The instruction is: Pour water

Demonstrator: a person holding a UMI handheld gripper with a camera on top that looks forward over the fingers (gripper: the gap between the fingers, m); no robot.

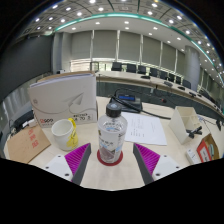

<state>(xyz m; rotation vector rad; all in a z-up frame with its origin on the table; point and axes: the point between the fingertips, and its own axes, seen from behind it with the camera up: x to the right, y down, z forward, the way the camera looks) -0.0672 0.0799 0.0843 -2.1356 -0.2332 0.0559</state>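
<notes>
A clear plastic water bottle [112, 132] with a dark cap stands upright on a round red coaster [111, 157] on the light table [170, 150]. My gripper [112, 158] is open, its magenta pads [79, 157] standing at either side of the bottle's base with a gap on both sides. To the left of the bottle stands a pale yellow cup [63, 133] with a handle.
A white carton box [63, 100] stands behind the cup. White sheets of paper [147, 127] lie behind the bottle, a cardboard piece [186, 122] and a red printed card [206, 150] to the right. Desks and chairs fill the room beyond.
</notes>
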